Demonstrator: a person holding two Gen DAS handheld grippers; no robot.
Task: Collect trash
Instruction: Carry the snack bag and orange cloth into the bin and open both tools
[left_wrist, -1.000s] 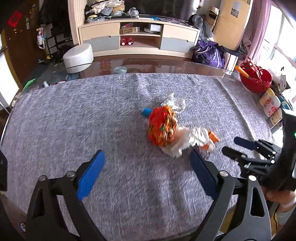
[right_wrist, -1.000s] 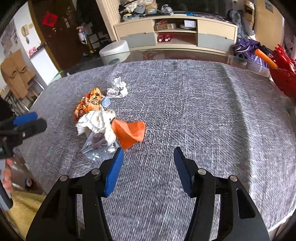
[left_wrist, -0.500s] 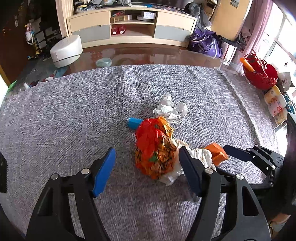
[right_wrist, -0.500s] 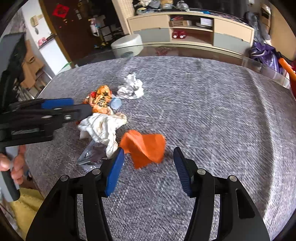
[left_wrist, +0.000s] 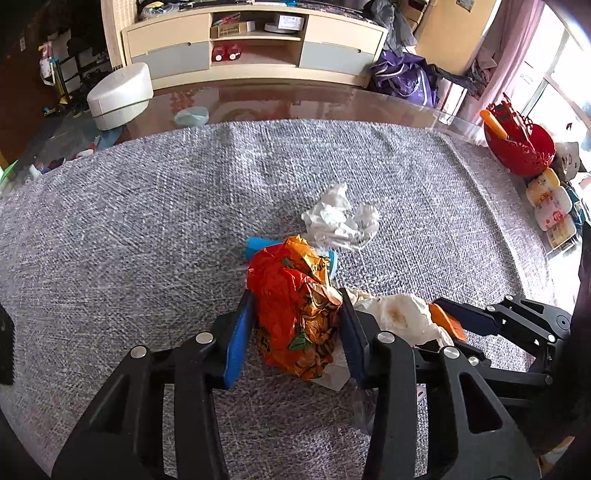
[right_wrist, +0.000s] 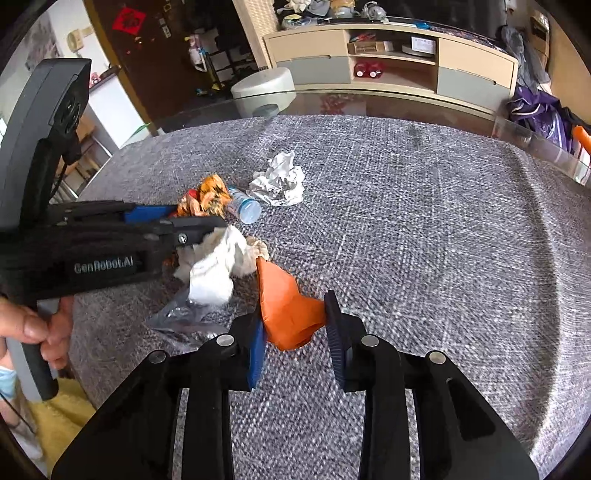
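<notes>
Both tongs have closed in on the trash pile since a second ago, when they hung wide and short of it. Left tongs now squeeze a crumpled orange wrapper between their blue pads, both pads touching its sides. Right tongs are pinched narrow on an orange scrap, which bulges up between the pads.

All the trash lies on a grey woven cloth covering the tabletop. Beside the wrapper, on its right, sits a stained white tissue, touching the scrap's edge. Just behind the wrapper a small blue-capped bottle lies on its side, partly hidden. A little farther back is a separate white paper wad, apart from the rest. Clear plastic film lies flattened under the tissue, near the right tongs.

At the tabletop's far right edge stands a red basket with an orange stick-like item inside; what else it holds cannot be seen. Pale bottles stand next to it.
</notes>
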